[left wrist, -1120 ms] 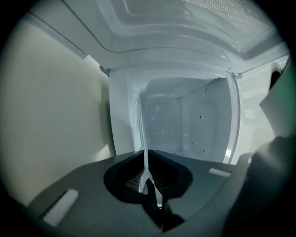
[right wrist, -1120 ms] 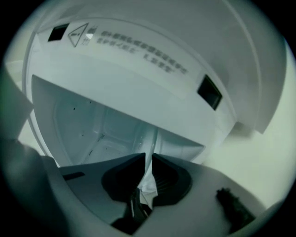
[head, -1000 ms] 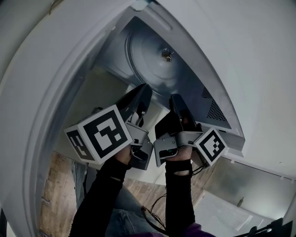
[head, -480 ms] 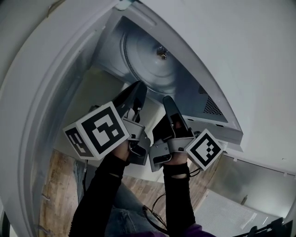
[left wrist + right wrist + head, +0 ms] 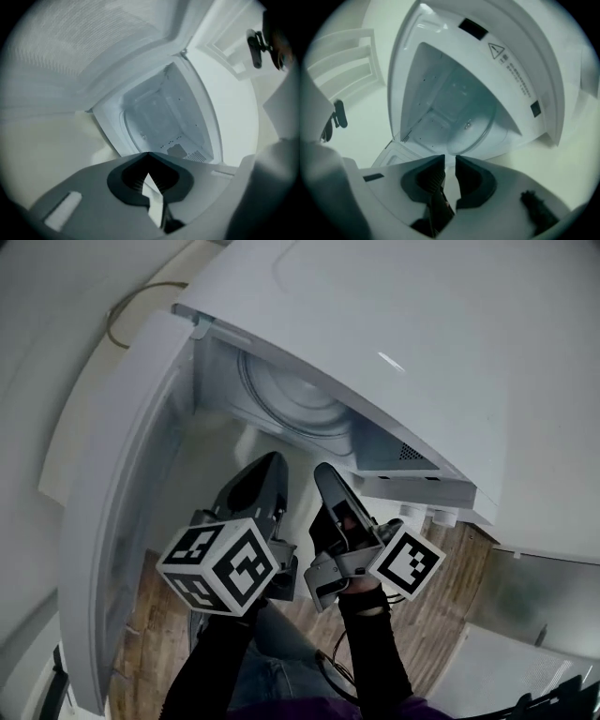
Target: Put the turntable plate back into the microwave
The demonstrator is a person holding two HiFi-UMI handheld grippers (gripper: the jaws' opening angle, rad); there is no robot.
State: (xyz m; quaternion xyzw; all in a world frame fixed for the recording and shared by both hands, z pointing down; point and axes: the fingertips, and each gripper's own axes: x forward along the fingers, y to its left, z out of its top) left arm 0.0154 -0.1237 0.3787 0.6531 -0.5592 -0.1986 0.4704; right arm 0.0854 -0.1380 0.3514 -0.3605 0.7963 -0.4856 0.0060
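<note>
Left claw (image 5: 148, 155) fully closed, nothing held. Right claw (image 5: 450, 159) just been opening: narrow gap, empty. Both in front of open microwave (image 5: 403, 343). Turntable plate (image 5: 477, 125) inside cavity.

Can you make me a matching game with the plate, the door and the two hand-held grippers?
1 turntable plate
2 door
3 left hand-held gripper
4 right hand-held gripper

A jaws a little apart
B swung open
C inside the microwave
D jaws shut

Pairs: 1-C, 2-B, 3-D, 4-A. The right one's jaws have just been opening, and nothing is between them.
</note>
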